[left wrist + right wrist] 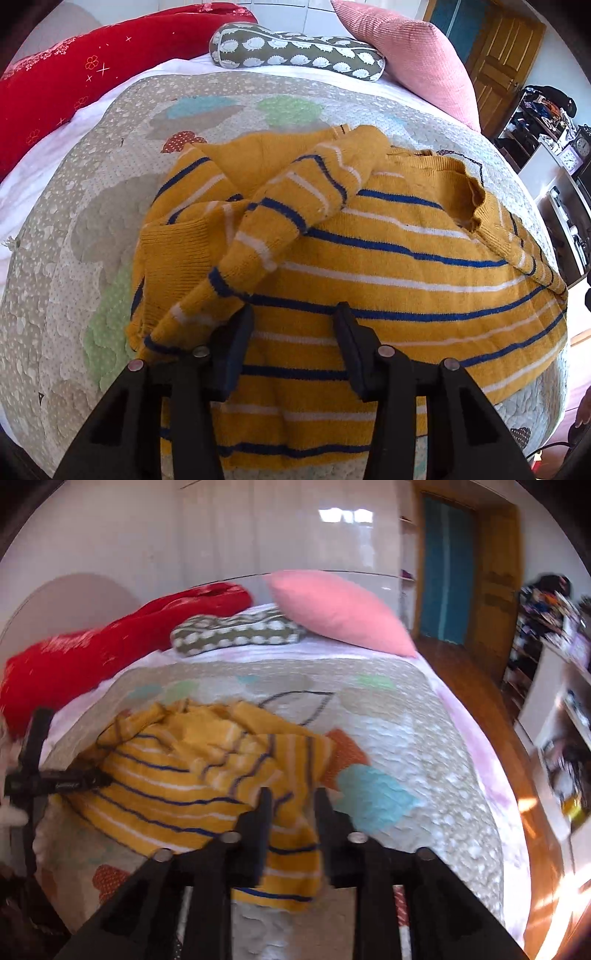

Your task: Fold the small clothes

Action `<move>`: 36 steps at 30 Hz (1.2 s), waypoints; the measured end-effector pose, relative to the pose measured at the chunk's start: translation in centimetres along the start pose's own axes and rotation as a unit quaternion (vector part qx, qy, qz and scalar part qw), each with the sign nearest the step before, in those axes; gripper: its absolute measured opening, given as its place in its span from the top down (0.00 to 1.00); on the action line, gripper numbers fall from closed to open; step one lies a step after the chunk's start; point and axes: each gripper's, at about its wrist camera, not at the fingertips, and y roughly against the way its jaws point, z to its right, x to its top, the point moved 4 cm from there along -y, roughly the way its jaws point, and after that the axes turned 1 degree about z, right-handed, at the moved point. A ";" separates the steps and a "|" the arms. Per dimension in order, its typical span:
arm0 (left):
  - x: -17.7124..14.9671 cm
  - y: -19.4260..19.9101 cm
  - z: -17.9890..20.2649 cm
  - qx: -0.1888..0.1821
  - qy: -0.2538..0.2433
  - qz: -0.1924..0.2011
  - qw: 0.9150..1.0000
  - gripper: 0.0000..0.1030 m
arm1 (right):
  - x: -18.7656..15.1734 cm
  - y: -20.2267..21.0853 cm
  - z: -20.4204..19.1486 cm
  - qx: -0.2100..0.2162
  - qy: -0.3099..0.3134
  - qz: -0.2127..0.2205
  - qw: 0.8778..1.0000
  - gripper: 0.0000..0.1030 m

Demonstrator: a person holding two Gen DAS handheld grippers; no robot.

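Observation:
A small mustard-yellow knit sweater with blue and white stripes lies on the quilted bedspread. One sleeve is folded across its body. My left gripper is open and hovers just above the sweater's body, holding nothing. In the right wrist view the sweater lies rumpled. My right gripper has its fingers apart around the sweater's near edge, which hangs between them. That view is motion-blurred. The left gripper shows at the sweater's far left.
A red cushion, a grey hedgehog-print pillow and a pink pillow lie at the bed's head. A wooden door and cluttered shelves stand to the right. The bed's edge drops to a wooden floor.

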 end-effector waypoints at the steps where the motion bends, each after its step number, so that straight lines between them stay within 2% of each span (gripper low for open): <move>1: 0.0 0.0 0.0 -0.001 0.001 0.000 1.000 0.56 | 0.4 -0.9 -1.9 -0.002 0.042 0.003 0.999 0.37; 3: 0.1 0.0 -0.1 -0.005 0.002 -0.001 1.000 0.56 | 0.9 -3.6 -5.2 -0.014 0.112 -0.007 0.994 0.37; 5: 0.2 0.0 -0.3 -0.013 0.003 -0.004 1.000 0.56 | 1.0 -6.7 -7.0 -0.028 0.156 -0.024 0.987 0.39; 6: 0.3 0.1 -0.5 -0.020 0.006 -0.006 1.000 0.56 | 1.2 -8.3 -7.4 -0.046 0.178 -0.034 0.982 0.47; 7: 0.4 0.3 -0.8 -0.030 0.012 -0.008 0.999 0.56 | 1.4 -9.8 -7.3 -0.069 0.193 -0.047 0.978 0.64; 8: 0.5 0.4 -1.1 -0.043 0.020 -0.010 0.999 0.56 | 1.8 -11.3 -6.5 -0.084 0.186 -0.066 0.977 0.99; 11: 1.3 0.5 -2.8 -0.085 0.056 -0.021 0.995 0.57 | 3.9 -13.5 -0.5 -0.129 0.072 -0.078 0.986 0.98; 14: 2.3 0.3 -4.8 -0.128 0.112 -0.034 0.985 0.61 | 4.1 -14.9 7.1 -0.198 -0.065 -0.106 0.972 0.97; 16: 3.0 0.4 -6.4 -0.161 0.157 -0.036 0.974 0.61 | 3.5 -14.4 10.4 -0.204 -0.127 -0.115 0.964 0.97; 17: 3.4 0.5 -7.1 -0.170 0.173 -0.034 0.970 0.61 | 3.4 -13.5 11.2 -0.201 -0.143 -0.106 0.963 0.97; 18: 3.7 0.8 -7.9 -0.166 0.183 -0.027 0.969 0.61 | 3.4 -12.4 11.4 -0.194 -0.148 -0.091 0.965 0.97; 19: 4.2 1.1 -8.6 -0.146 0.186 -0.016 0.971 0.61 | 3.4 -11.2 11.4 -0.190 -0.145 -0.078 0.968 0.97; 21: 5.0 1.9 -10.2 -0.077 0.177 0.009 0.981 0.61 | 3.8 -9.1 10.3 -0.182 -0.127 -0.055 0.974 0.96; 22: 5.2 2.3 -11.0 -0.045 0.174 0.020 0.984 0.61 | 4.1 -8.1 9.4 -0.170 -0.118 -0.046 0.977 0.96; 23: 5.2 2.8 -11.7 -0.035 0.177 0.027 0.983 0.61 | 4.6 -7.4 8.3 -0.155 -0.110 -0.038 0.981 0.96; 26: 4.1 4.2 -12.2 -0.084 0.192 0.028 0.978 0.61 | 6.2 -6.0 4.0 -0.069 -0.106 -0.025 0.992 0.94; 28: 2.8 5.0 -11.3 -0.086 0.163 0.031 0.982 0.60 | 7.0 -6.3 0.4 0.012 -0.110 -0.036 0.993 0.88; 29: 2.2 5.3 -10.8 -0.084 0.147 0.033 0.985 0.59 | 7.2 -6.7 -1.7 0.053 -0.110 -0.045 0.992 0.84; 32: -0.1 5.6 -8.9 -0.078 0.093 0.036 0.992 0.57 | 7.0 -8.6 -8.6 0.153 -0.098 -0.078 0.980 0.83; 35: -1.8 4.6 -7.9 -0.046 0.058 0.025 0.997 0.58 | 6.8 -11.6 -14.3 0.202 -0.090 -0.110 0.969 0.83; 36: -2.2 3.9 -7.9 -0.037 0.053 0.017 0.998 0.67 | 6.8 -12.9 -15.8 0.211 -0.090 -0.124 0.965 0.83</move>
